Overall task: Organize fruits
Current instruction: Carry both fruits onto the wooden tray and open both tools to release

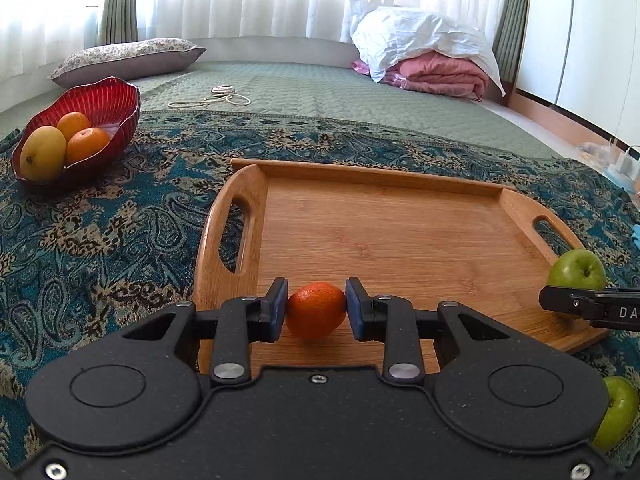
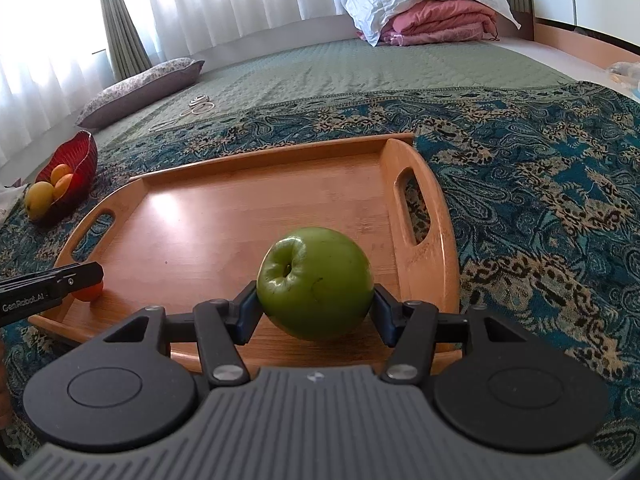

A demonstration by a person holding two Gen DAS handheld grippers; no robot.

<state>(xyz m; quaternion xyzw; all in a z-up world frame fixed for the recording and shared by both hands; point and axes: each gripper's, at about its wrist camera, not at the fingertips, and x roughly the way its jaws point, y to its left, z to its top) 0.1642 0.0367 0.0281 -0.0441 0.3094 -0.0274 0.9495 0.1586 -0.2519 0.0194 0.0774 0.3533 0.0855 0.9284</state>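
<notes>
Fruit comes first: our left claw (image 1: 316,307) squeezes a small orange (image 1: 316,310) between its blue pads, low over the near edge of the wooden tray (image 1: 400,232). We cannot tell if the orange touches the wood. Our right claw (image 2: 316,308) holds a green apple (image 2: 314,282) tight, stem side facing us, over the near right part of the tray. Another green apple (image 1: 618,416) lies on the patterned cloth (image 1: 120,232) just beside the tray's near corner. Farther off to the left, a red bowl (image 1: 102,96) sits on the cloth with a yellow mango (image 1: 42,154) and two more oranges (image 1: 86,144) in it. Behind all that we see the green bed cover (image 1: 320,88), a white cord (image 1: 212,98), a flowery pillow (image 1: 128,56) and folded pink blankets (image 1: 444,74).
</notes>
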